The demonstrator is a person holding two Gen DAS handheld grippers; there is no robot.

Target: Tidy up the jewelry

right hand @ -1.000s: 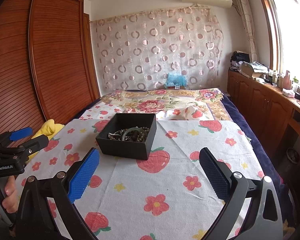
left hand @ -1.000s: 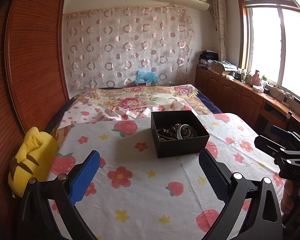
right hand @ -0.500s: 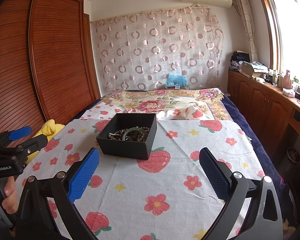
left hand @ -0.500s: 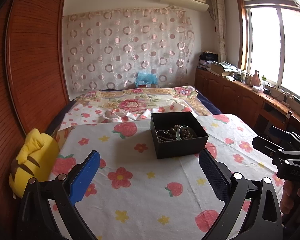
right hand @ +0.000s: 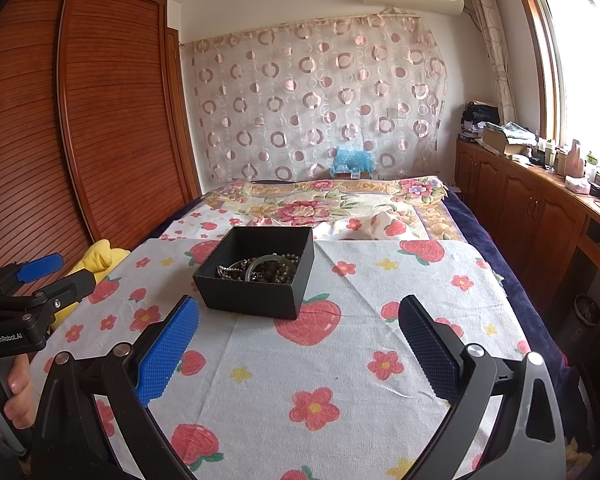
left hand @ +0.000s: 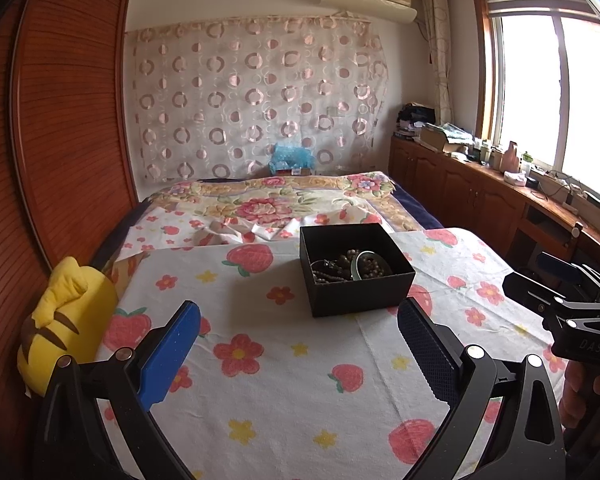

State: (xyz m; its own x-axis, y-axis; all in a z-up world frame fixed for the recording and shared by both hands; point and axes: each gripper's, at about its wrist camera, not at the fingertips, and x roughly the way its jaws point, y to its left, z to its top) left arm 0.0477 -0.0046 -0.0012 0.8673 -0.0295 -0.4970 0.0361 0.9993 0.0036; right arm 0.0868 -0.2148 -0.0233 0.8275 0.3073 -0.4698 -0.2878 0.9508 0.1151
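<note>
Both hand-held grippers, left point(left hand: 298, 344) and right point(right hand: 298, 344), gape empty before a square matte-black box point(left hand: 356, 276) of beads.

The right gripper point(right hand: 298, 346) hung wide open above the strawberry cloth point(right hand: 380, 320), the black box point(right hand: 256, 296) of jewelry point(right hand: 262, 267) just ahead.

matt black box point(right hand: 256, 292) on soft printed cloth point(right hand: 340, 360).
</note>
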